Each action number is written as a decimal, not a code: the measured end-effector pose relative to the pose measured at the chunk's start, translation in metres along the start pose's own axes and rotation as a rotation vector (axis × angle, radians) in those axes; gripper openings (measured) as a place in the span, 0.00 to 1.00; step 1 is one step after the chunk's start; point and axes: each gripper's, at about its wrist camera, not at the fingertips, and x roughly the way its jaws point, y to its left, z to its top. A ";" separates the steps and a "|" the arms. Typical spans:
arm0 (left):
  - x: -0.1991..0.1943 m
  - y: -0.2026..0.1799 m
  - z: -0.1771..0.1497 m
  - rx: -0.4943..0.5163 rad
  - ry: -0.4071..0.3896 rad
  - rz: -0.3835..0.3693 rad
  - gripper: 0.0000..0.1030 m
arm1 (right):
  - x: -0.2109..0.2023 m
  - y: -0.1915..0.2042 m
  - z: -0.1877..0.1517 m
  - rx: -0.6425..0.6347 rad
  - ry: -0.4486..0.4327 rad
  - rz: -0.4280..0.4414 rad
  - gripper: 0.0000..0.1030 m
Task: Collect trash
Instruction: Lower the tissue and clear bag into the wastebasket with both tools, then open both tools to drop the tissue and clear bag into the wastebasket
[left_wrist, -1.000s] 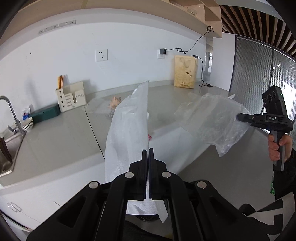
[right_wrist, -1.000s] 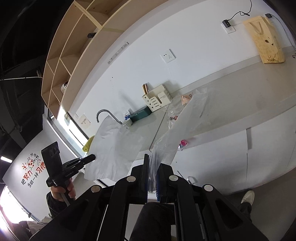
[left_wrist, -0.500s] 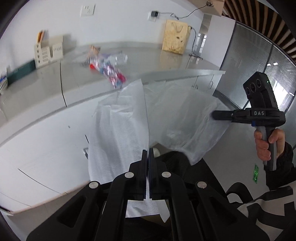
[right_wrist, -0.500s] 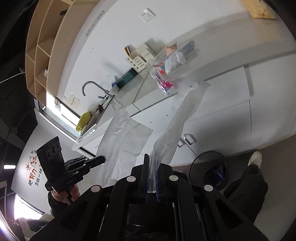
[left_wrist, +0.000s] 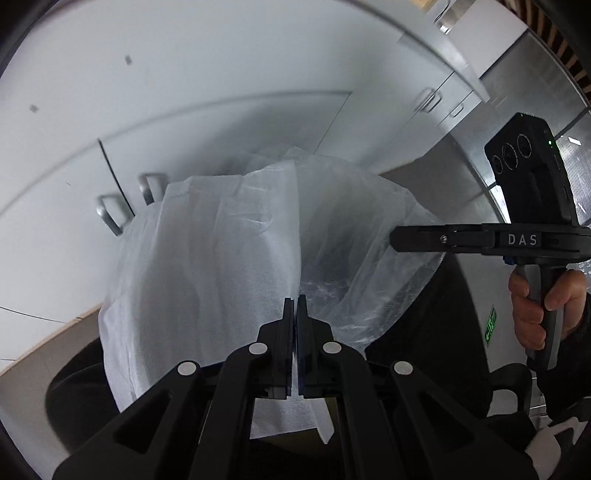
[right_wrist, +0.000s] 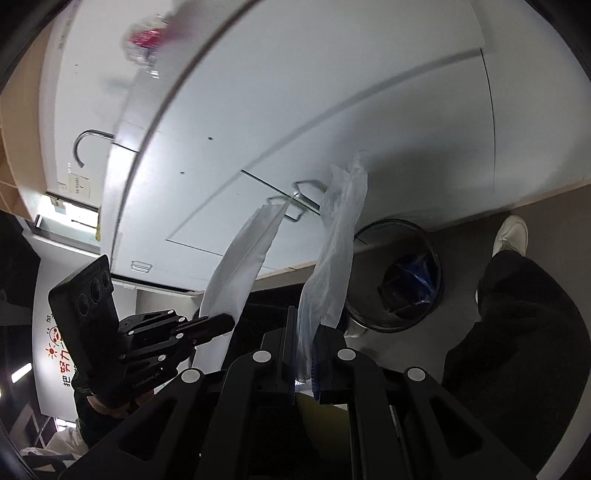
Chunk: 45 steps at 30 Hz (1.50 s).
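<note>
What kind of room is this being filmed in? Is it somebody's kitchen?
Probably a kitchenette or office pantry. There are white base cabinets with metal handles, a curved tap above the counter, and a round waste bin on the floor. A painted slogan on a far wall suggests a workplace rather than a home.

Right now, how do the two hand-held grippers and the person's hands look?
Both grippers are matte black, with angular linkage arms and round silver pivot pins. The right gripper has white "DAS" lettering on its body, a black camera block with round lenses and a small green light, and a grey handle. The left gripper carries a similar block. The right hand is bare, its sleeve dark.
</note>
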 end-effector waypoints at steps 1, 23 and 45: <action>0.014 0.005 0.004 -0.007 0.024 -0.002 0.02 | 0.012 -0.007 0.004 0.014 0.021 -0.013 0.10; 0.213 0.118 0.030 -0.226 0.294 0.076 0.02 | 0.211 -0.094 0.082 0.131 0.303 -0.184 0.10; 0.197 0.128 0.019 -0.198 0.300 0.269 0.85 | 0.173 -0.094 0.079 0.122 0.171 -0.301 0.75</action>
